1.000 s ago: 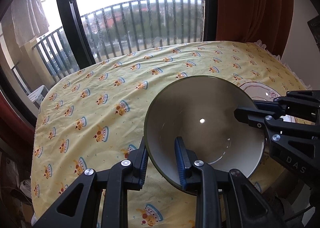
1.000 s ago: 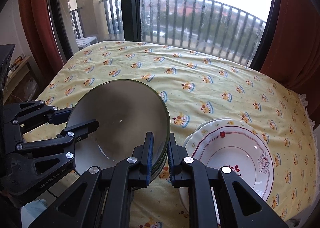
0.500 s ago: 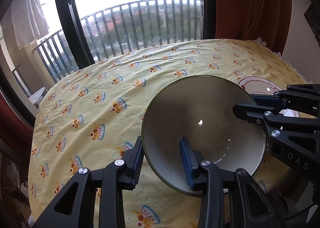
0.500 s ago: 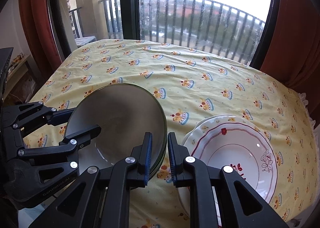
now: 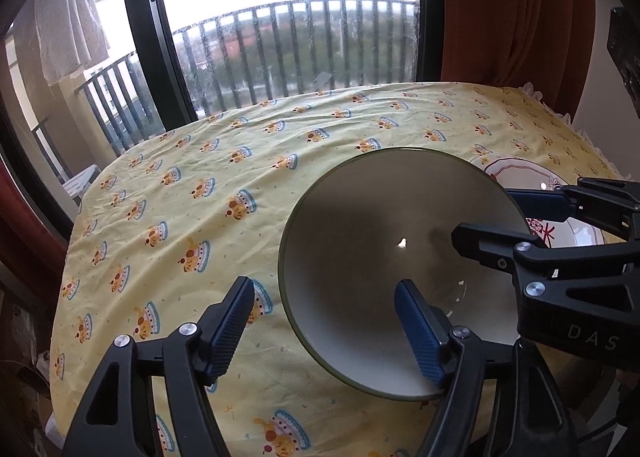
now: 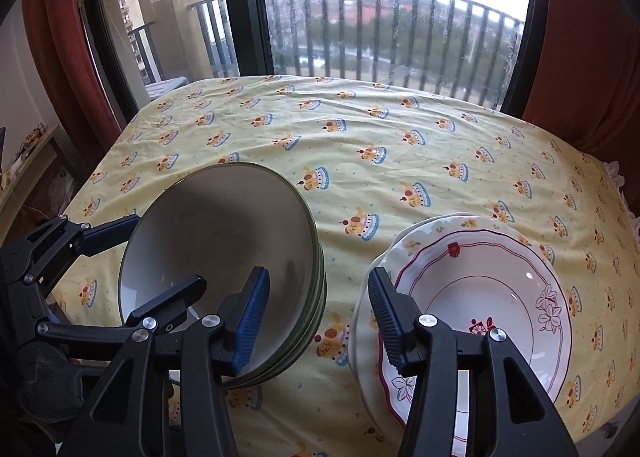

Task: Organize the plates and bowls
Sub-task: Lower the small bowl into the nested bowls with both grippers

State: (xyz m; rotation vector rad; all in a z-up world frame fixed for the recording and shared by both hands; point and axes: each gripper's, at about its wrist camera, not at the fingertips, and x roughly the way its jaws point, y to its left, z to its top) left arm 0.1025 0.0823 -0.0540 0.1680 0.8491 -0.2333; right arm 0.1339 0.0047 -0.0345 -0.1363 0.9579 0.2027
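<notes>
A green-rimmed bowl (image 5: 400,257), white inside, sits on top of a stack of like bowls (image 6: 224,249) on the yellow tablecloth. My left gripper (image 5: 326,329) straddles its left rim. Its jaws are opening and neither blue pad touches the rim. My right gripper (image 6: 318,319) straddles the right rim, also opening, with its pads off the bowl. Each gripper shows in the other's view: the right gripper (image 5: 482,213) and the left gripper (image 6: 168,251). To the right lies a stack of white plates (image 6: 480,297) with red trim and flowers.
The tablecloth (image 6: 360,129) with its cartoon print covers the whole table, open beyond the dishes. A window with a black frame (image 6: 244,17) and a balcony railing stand behind the far edge. Red-brown curtains (image 5: 500,9) hang at the sides.
Both grippers pinched the bowl's rim a second ago; their jaws have since spread wide and let it go. The bowl stays on the stack. Neither hand has shifted much.
</notes>
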